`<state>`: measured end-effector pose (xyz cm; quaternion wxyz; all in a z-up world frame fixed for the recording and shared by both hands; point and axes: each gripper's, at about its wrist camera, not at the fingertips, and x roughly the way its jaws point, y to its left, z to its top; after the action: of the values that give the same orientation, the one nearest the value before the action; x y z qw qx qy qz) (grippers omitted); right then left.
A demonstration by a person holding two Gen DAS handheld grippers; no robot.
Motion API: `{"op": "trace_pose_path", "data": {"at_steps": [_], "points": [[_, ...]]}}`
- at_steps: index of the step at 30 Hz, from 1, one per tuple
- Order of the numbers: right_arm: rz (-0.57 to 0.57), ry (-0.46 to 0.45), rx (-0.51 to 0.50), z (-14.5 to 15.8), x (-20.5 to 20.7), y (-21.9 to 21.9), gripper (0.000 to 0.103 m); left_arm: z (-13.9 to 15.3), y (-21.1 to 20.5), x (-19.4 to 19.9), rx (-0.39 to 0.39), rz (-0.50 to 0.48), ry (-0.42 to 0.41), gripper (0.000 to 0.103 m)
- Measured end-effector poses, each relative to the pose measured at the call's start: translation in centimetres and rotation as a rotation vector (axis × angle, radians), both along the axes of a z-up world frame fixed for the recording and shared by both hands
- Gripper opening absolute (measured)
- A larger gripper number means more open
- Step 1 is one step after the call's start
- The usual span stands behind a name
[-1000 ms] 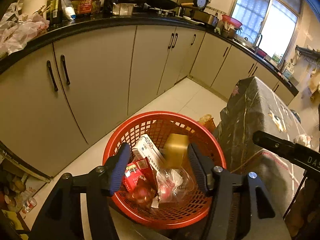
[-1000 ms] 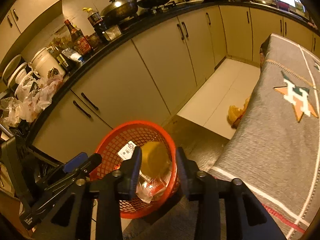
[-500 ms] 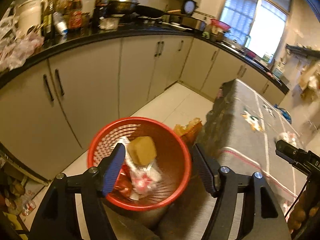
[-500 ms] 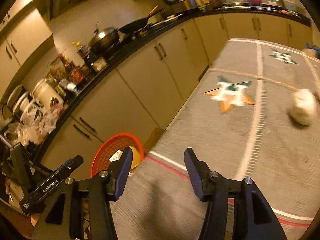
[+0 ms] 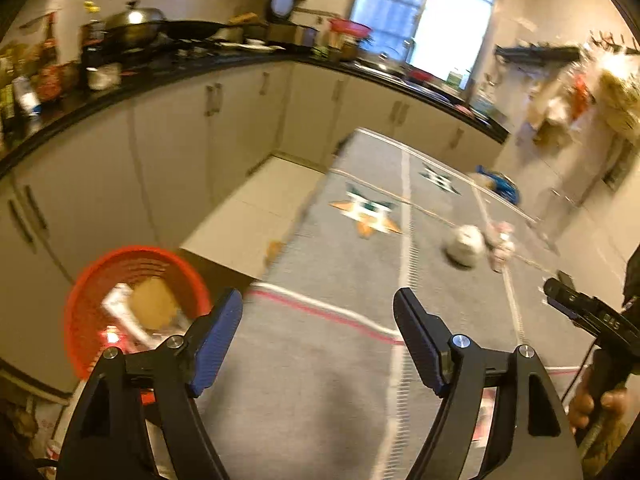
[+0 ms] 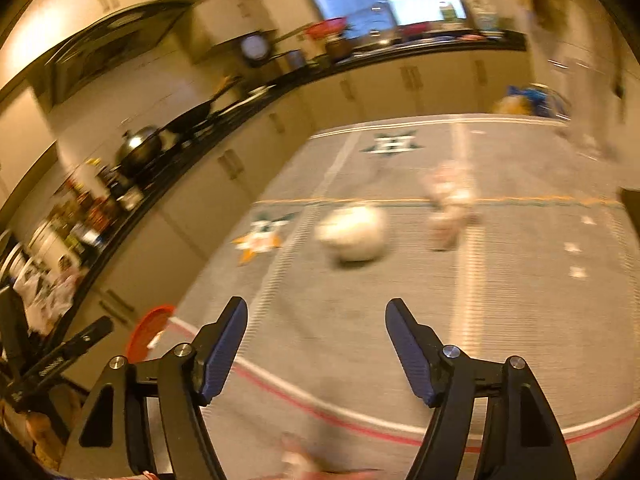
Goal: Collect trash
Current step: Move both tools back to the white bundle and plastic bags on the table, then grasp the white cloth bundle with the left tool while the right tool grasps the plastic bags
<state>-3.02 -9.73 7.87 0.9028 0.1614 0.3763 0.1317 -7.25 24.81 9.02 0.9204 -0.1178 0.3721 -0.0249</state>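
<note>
A red mesh basket (image 5: 86,280) with a yellow block (image 5: 154,306) and wrappers in it stands on the floor left of the table; its rim also shows in the right wrist view (image 6: 149,330). A crumpled white paper ball (image 5: 465,245) (image 6: 352,233) and a pinkish crumpled wrapper (image 5: 500,242) (image 6: 448,208) lie on the grey cloth-covered table (image 5: 340,360) (image 6: 344,320). My left gripper (image 5: 318,332) is open and empty over the table's near end. My right gripper (image 6: 316,344) is open and empty, pointing at the white ball.
Cream cabinets under a black counter (image 5: 160,76) with a wok, bottles and jars run along the left and back. A blue and yellow bundle (image 5: 498,184) sits at the table's far end. The views are motion-blurred.
Both grippers have swung right and up from above the basket to over the table. The right gripper let the yellow block fall into the basket and opened wide.
</note>
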Motion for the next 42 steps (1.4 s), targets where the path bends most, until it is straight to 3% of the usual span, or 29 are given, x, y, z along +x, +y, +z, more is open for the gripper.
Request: {"op": "trace_pose_path", "data": {"at_steps": [6,11,21,24,30,35,37,38,39,42], "points": [[-0.113,0.018,0.009,-0.8,1.5,-6.1,0.077,-0.1,-6.5,2.4,0.084,-0.125,0.021,0.077],[-0.148,0.026,0.024,-1.2,4.3,-7.3,0.077,0.2,-11.1,5.2,0.138,-0.217,0.016,0.077],[-0.193,0.056,0.024,-3.6,10.1,-6.8,0.074,-1.8,-16.6,12.5,0.06,-0.277,0.131,0.077],[-0.187,0.064,-0.002,-4.4,10.8,-7.1,0.069,-2.9,-18.0,14.4,0.064,-0.295,0.146,0.077],[-0.157,0.074,0.037,-5.6,12.1,-7.5,0.067,-5.0,-20.3,17.4,0.087,-0.319,0.168,0.077],[-0.124,0.072,0.052,-6.3,12.5,-7.4,0.056,-6.5,-21.2,18.5,0.081,-0.328,0.198,0.076],[-0.126,0.072,0.043,-6.5,12.5,-7.5,0.044,-6.7,-21.6,18.4,0.084,-0.327,0.198,0.066],[-0.127,0.074,0.045,-6.6,12.6,-7.5,0.042,-6.8,-21.7,18.3,0.095,-0.325,0.203,0.05],[-0.125,0.077,0.057,-6.7,12.6,-7.6,0.037,-6.9,-21.9,18.1,0.107,-0.322,0.207,0.043],[-0.13,0.076,0.064,-6.7,12.3,-7.9,0.03,-6.6,-22.1,17.1,0.102,-0.307,0.195,0.038]]}}
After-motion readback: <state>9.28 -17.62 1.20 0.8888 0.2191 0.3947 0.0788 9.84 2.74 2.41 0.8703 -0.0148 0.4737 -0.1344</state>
